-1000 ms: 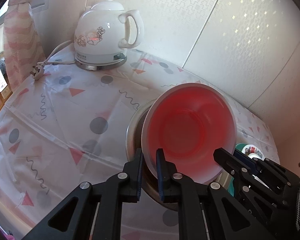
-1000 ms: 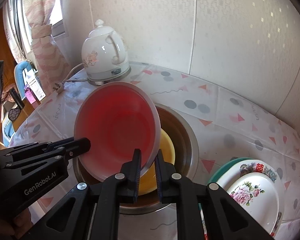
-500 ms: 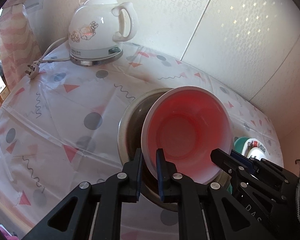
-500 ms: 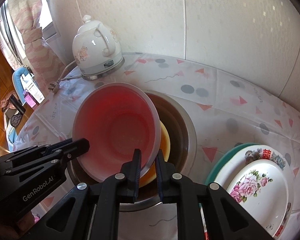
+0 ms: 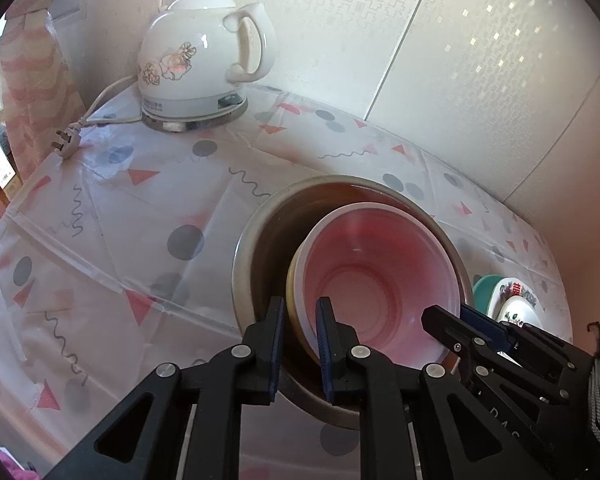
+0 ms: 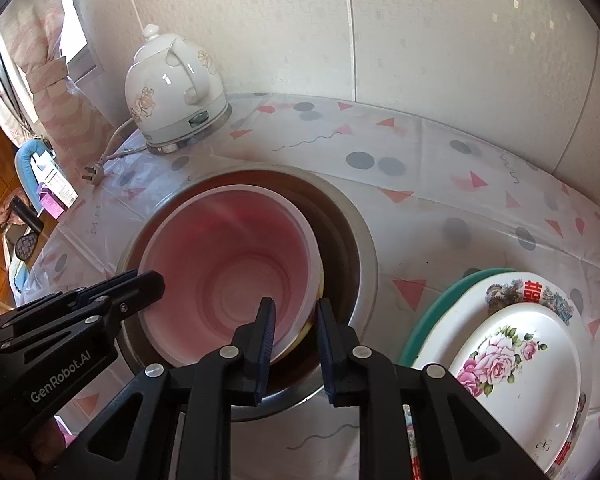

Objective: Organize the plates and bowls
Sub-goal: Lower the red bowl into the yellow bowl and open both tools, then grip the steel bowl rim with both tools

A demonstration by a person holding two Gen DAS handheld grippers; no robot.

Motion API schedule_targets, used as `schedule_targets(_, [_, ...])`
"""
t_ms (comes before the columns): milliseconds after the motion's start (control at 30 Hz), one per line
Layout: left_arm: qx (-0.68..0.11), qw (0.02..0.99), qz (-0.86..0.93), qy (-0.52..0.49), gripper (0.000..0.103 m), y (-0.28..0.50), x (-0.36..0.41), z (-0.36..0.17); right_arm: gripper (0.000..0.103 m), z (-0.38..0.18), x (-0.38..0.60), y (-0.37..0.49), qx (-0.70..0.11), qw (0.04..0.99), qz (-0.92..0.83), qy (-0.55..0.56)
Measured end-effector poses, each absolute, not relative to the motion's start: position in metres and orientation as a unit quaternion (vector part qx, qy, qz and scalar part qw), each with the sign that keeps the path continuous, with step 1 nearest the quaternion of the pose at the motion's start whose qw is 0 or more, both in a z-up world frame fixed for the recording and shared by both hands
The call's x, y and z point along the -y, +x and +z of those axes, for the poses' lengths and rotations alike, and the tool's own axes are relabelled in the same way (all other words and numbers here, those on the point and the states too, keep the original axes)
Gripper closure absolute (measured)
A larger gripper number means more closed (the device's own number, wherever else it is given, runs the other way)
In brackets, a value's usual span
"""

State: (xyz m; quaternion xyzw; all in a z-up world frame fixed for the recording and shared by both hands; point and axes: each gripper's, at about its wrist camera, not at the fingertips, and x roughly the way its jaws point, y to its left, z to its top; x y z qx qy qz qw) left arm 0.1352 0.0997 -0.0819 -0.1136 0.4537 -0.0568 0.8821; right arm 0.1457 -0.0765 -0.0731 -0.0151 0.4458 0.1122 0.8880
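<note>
Both the left gripper (image 5: 298, 320), lettered "GenRobot.AI", and the right gripper (image 6: 292, 320) are loosening, jaws parting off the rim of the pink bowl (image 6: 236, 264) sitting in the metal basin (image 6: 356, 240).

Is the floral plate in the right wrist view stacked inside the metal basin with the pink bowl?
No, the floral plate rests on a green plate on the tablecloth, beside the metal basin that holds the pink bowl.

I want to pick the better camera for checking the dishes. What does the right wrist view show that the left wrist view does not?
Only the right wrist view shows the whole floral plate on its green plate. Only the left wrist view shows the yellow bowl's rim clearly. Both show the pink bowl nested in the metal basin, the white kettle and both grippers.
</note>
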Motion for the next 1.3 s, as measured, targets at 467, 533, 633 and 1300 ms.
schedule_targets(467, [-0.424, 0.898, -0.047, -0.105, 0.077, 0.122, -0.102, -0.072, 0.083, -0.074, 0.072, 0.144, -0.440, 0.891, 0.107, -0.033])
schedule_targets(533, [-0.418, 0.901, -0.044, -0.108, 0.077, 0.120, -0.105, -0.070, 0.082, -0.073, 0.072, 0.143, -0.440, 0.891, 0.108, -0.031])
schedule_targets(633, [-0.410, 0.904, -0.039, -0.111, 0.077, 0.116, -0.110, -0.066, 0.080, -0.072, 0.073, 0.142, -0.439, 0.891, 0.110, -0.030])
schedule_targets(1300, [-0.415, 0.896, -0.032, -0.153, 0.068, 0.124, -0.133, -0.077, 0.071, -0.064, 0.123, 0.163, -0.449, 0.881, 0.112, 0.097])
